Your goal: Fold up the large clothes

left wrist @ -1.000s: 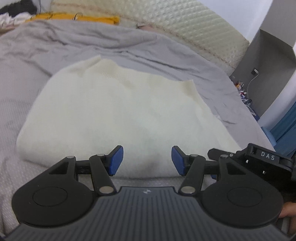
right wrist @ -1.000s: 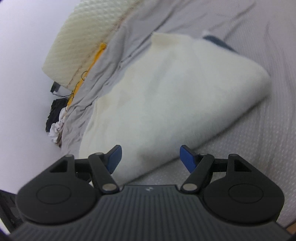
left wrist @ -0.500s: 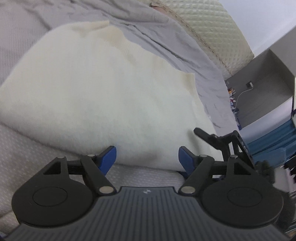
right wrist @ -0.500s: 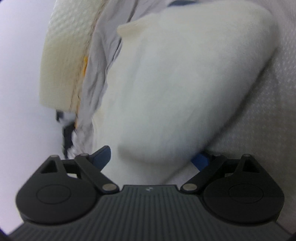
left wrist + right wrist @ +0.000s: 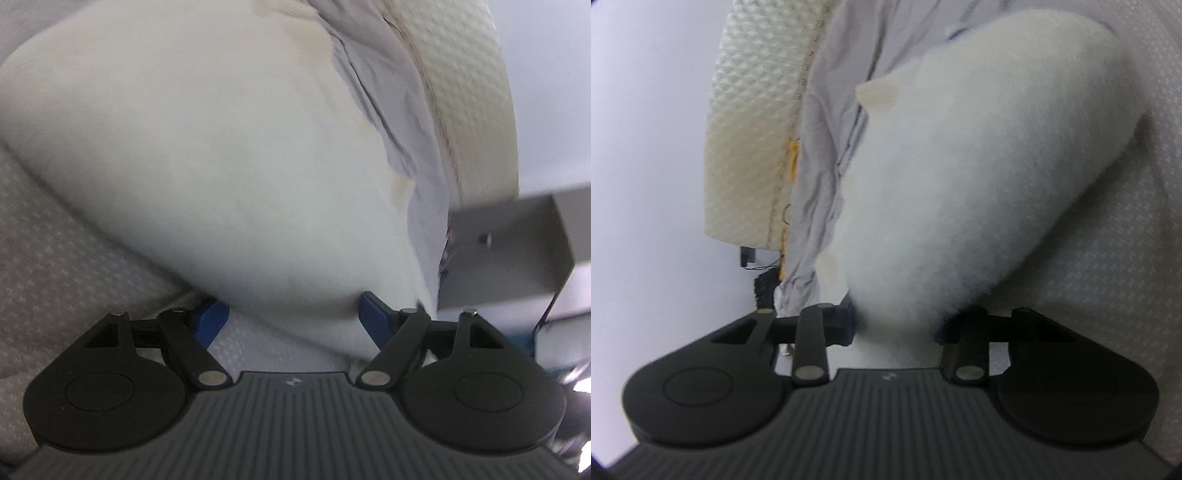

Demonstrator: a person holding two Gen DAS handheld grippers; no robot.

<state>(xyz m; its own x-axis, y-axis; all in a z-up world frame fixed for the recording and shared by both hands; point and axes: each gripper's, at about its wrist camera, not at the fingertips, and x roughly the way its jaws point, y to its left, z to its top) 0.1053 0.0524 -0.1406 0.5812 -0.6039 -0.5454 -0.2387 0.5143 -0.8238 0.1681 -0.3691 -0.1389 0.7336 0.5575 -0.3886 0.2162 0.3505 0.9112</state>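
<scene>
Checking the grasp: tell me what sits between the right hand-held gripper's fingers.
In the right wrist view, the cream sweater's folded edge fills the gap of the right hand-held gripper, fingers closed on it.

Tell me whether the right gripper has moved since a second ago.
Yes. The right gripper has pushed forward onto the cream sweater, whose near edge now sits between narrowed jaws; against the quilted headboard, the view has also tilted.
</scene>
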